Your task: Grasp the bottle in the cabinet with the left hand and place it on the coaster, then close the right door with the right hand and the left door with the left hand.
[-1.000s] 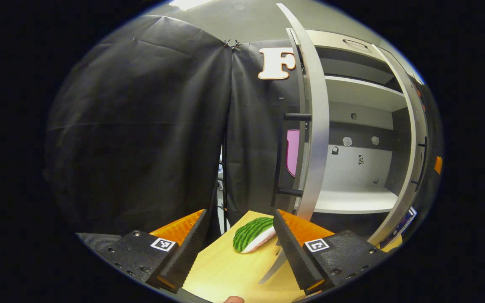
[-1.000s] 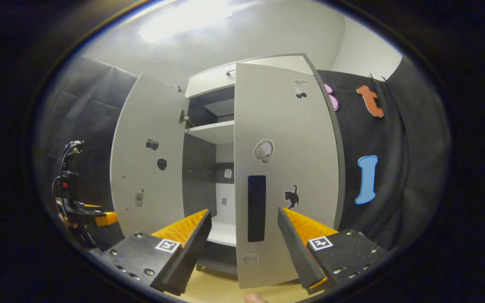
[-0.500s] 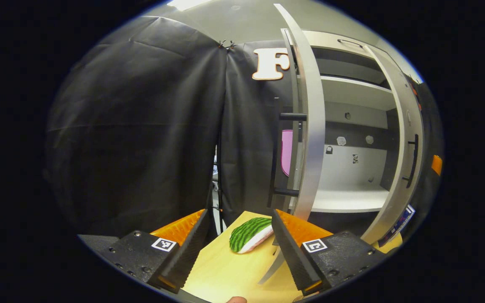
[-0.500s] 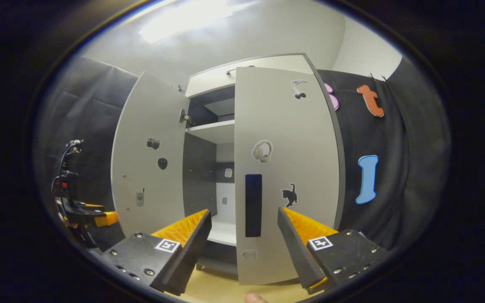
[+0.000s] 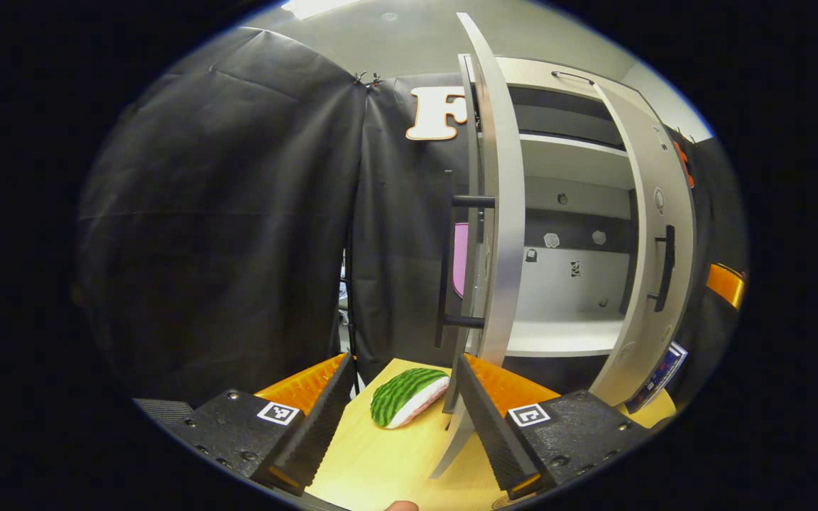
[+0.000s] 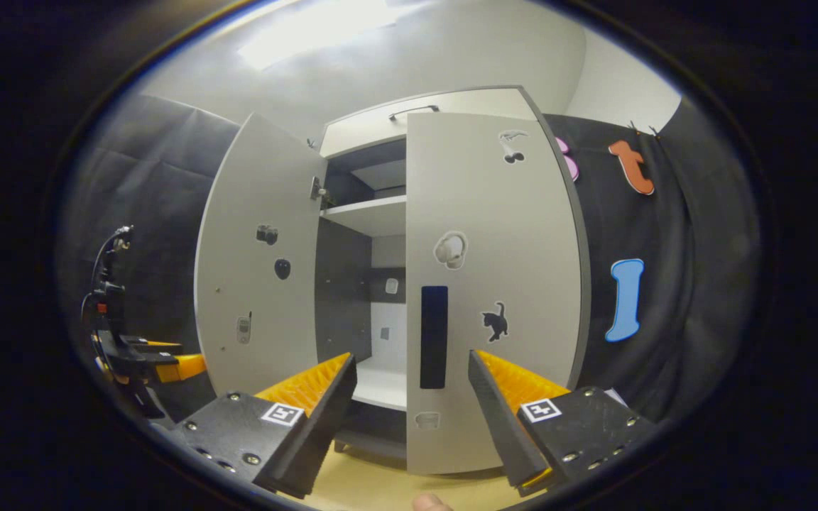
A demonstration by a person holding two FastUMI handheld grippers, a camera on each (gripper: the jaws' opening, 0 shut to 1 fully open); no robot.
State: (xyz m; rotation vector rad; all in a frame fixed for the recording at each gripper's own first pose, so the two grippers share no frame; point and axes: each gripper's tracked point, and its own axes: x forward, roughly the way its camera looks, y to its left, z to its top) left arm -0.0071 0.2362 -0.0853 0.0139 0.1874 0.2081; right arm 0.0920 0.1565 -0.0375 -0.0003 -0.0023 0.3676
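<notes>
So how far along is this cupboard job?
The lower shelf looks bare, so the bottle step seems done, though I can't see the bottle. The right door is nearly shut, the right gripper open before it. The left door stands wide open, left to do.

Left door (image 5: 498, 213) seen edge-on at 12 o'clock, its face hidden, right door (image 6: 491, 284) covering the cabinet's (image 6: 370, 220) right half, door stickers (image 6: 449, 250) too small to tell.
</notes>
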